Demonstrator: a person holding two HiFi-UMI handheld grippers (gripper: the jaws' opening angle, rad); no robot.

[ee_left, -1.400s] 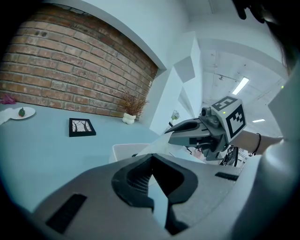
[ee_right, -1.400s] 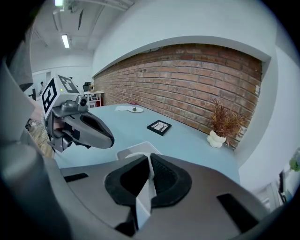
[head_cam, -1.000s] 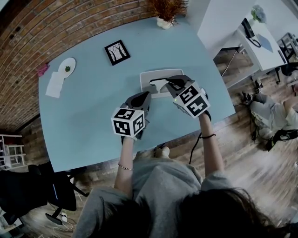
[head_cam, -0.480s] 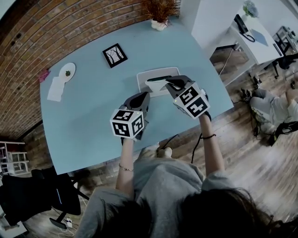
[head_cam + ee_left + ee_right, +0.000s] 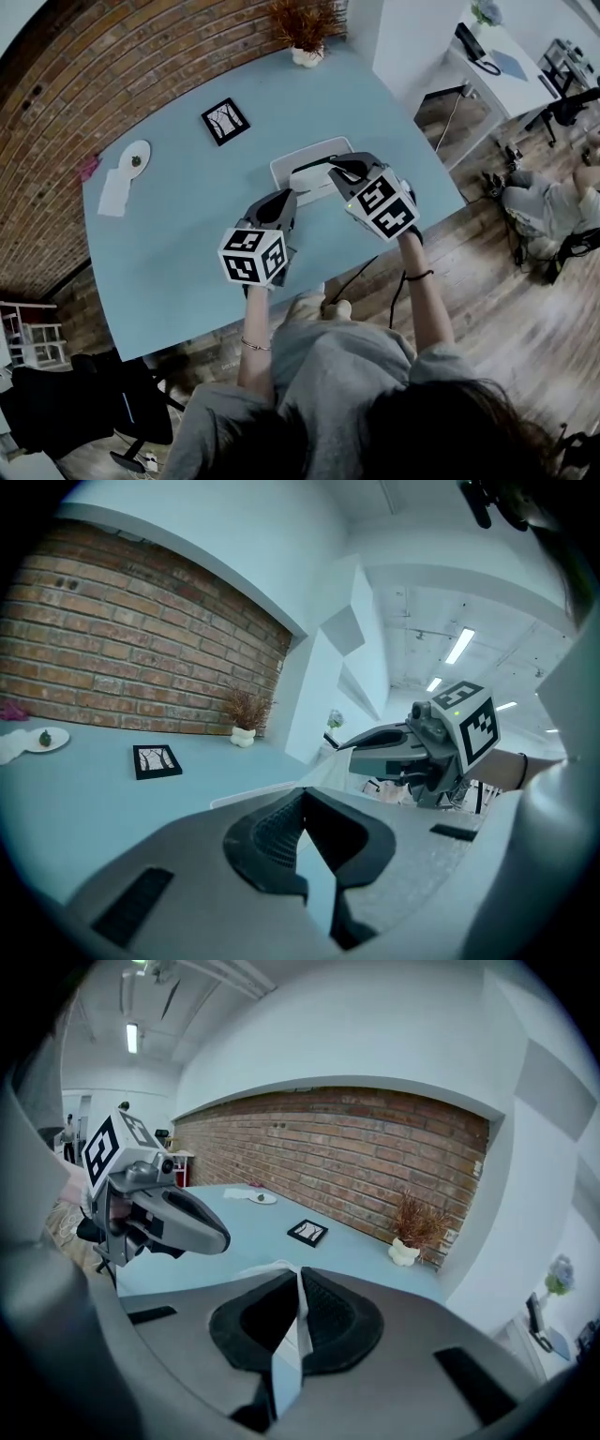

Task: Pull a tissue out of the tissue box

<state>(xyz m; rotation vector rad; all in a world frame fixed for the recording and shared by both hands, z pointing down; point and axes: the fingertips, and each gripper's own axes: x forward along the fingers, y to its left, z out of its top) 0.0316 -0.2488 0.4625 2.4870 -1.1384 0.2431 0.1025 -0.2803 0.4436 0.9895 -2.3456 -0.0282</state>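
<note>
A white tissue box (image 5: 298, 156) lies flat on the light blue table (image 5: 178, 234), right of its middle. My right gripper (image 5: 338, 169) hovers over the box's near edge, shut on a white tissue (image 5: 298, 1312) that runs as a thin strip between its pads. The tissue (image 5: 317, 182) trails down toward the box's dark slot. My left gripper (image 5: 281, 200) hangs to the left of the box, above the table, its jaws meeting at the tips with nothing between them. In the left gripper view the box's rim (image 5: 246, 796) shows just beyond the jaws, with the right gripper (image 5: 352, 745) above it.
A black picture frame (image 5: 225, 120) lies behind the box, and a potted dry plant (image 5: 305, 33) stands at the table's far edge. A small plate (image 5: 135, 157) and a paper napkin (image 5: 111, 192) sit far left. The table's near edge is close under both hands.
Both grippers have lifted a little. The right one has kept its hold on the tissue and drawn it further up from the box.
</note>
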